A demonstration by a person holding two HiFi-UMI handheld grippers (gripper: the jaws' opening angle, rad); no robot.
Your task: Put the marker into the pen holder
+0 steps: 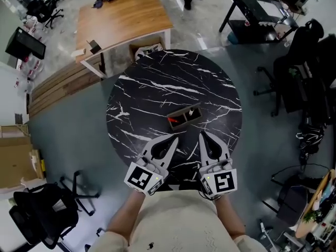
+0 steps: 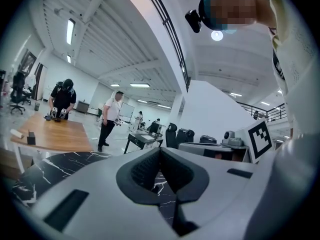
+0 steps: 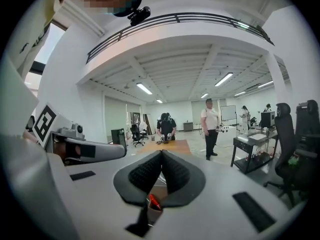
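Marble table (image 1: 152, 83), marker (image 1: 173, 121) half-hidden in holder (image 1: 190, 120)

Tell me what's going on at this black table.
A person holds the left hand-held gripper and right hand-held gripper over the near edge of the table, both shut and empty. The red marker appears to lie already in the pen holder, which neither touches.

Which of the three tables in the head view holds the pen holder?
The round black marble table, white-veined, at the view's centre. The pen holder sits on it; the wooden table and the black desk stand beyond it.
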